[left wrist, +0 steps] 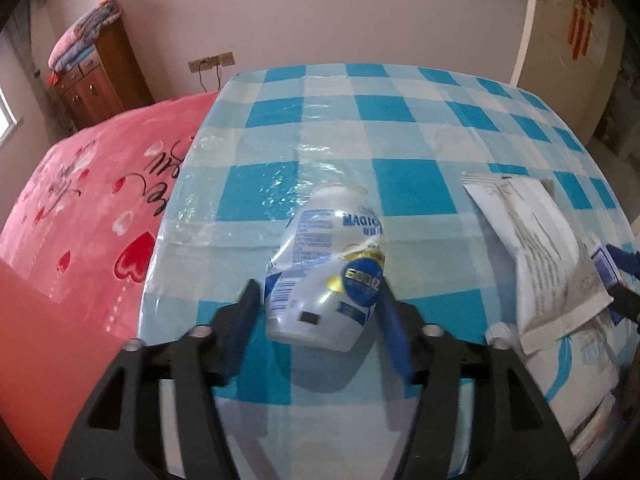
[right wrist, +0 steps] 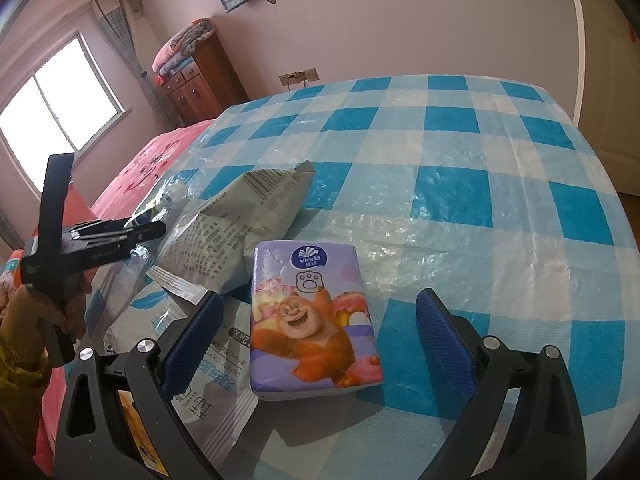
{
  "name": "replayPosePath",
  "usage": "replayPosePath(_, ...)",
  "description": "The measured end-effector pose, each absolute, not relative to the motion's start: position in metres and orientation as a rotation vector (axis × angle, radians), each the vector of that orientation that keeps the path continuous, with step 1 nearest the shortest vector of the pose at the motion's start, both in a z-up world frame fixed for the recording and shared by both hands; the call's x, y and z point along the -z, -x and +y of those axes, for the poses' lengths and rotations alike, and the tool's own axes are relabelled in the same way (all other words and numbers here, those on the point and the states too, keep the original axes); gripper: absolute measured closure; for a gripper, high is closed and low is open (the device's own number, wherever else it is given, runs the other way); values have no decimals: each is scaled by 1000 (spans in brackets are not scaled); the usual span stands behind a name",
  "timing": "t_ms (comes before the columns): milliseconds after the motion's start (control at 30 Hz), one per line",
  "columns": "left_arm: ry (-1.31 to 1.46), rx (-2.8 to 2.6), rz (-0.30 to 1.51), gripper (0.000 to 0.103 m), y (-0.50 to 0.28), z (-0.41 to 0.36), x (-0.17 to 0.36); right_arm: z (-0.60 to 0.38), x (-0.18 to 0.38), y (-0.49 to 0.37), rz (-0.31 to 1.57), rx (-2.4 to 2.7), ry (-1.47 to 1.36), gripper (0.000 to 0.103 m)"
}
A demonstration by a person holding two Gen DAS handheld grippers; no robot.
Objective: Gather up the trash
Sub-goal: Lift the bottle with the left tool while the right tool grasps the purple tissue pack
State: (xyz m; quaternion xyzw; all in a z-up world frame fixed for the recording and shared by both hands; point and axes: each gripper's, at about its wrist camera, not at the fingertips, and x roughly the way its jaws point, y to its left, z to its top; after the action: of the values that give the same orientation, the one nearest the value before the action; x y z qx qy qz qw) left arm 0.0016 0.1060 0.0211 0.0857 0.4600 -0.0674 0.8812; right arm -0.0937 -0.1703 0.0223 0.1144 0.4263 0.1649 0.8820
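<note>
A crushed white plastic bottle with a blue label lies between the fingers of my left gripper, which is shut on it just above the checked tablecloth. My right gripper is open around a purple tissue pack with a cartoon bear; its pads stand apart from the pack. The left gripper also shows in the right wrist view, at the left. A grey crumpled snack bag lies just behind the tissue pack; it also shows in the left wrist view.
A white and blue plastic wrapper lies under the snack bag by the table's near left. A bed with a pink heart blanket runs along the table's left edge. A wooden cabinet stands by the far wall.
</note>
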Motion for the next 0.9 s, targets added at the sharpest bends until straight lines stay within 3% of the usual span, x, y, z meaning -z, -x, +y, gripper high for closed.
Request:
replayPosePath(167,-187,153,933,26,0,101,-29,-171,-21,93,896,-345,-234,7)
replayPosePath(400,-175,158,937,25,-7,99,-26,-168,-21,94,899,-352,-216,7)
replayPosePath(433,-167,163,938,27,-8,99,-25,-168,-21,95,899,-353,-214,7)
replayPosePath(567,-118,149,971,56,-12,101,-20,-166,-21,94,902,-353,-204,7)
replayPosePath(800,-57,107,968,61,-9,107,-18,-166,-22,95,895,-342,-198,23)
replayPosePath(900,-37,104,965,61,-4,109,-19,-167,-22,95,891,-337,-199,35)
